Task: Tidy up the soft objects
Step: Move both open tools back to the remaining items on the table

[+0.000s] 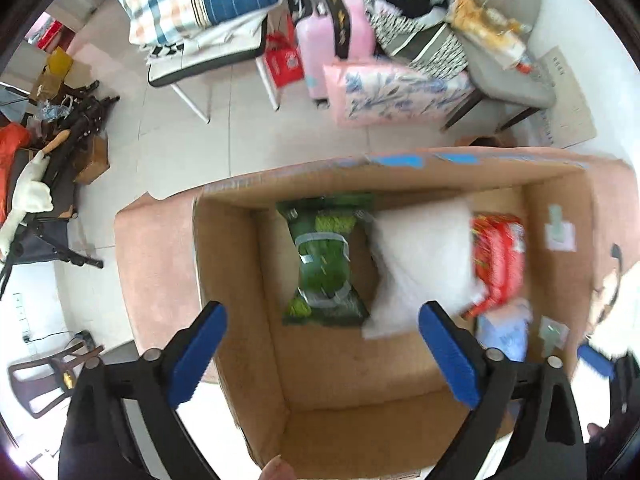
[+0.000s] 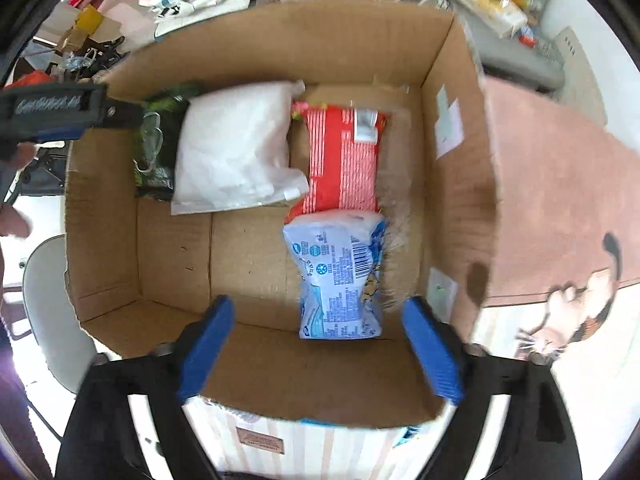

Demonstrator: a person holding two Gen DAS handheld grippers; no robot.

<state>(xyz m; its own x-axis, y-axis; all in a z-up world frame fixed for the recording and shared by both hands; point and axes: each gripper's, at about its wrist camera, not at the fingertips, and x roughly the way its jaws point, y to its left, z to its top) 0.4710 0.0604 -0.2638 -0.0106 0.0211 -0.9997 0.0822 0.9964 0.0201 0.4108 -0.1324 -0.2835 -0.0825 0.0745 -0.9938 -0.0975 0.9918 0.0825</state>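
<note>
Box: an open cardboard box (image 2: 100, 216) sits on a pink-covered surface, with four soft packs lying flat on its floor.
Packs: the green pack (image 1: 324, 260), white pack (image 2: 236, 148) and red pack (image 2: 344, 164) form a row along the far wall; the blue-and-white pack (image 2: 340, 280) lies just in front of the red one, their ends touching.
Left tool: the left tool (image 1: 320, 356) hangs released, jaws spread wide with nothing between them, above the near left part of the box.
Right tool: the right tool (image 2: 320, 348) is likewise released and empty, jaws wide, directly over the near end of the blue-and-white pack.
Key relation: that pack lies straight ahead of the right tool, its long axis running away from it, across the line between the fingers; the green pack lies the same way ahead of the left tool.
Nearer hand: right for blue-and-white and red, left for green.
Pose: both tools point straight down into the box.
Judgement: the packs look placed; more would have to come from outside the box.
</note>
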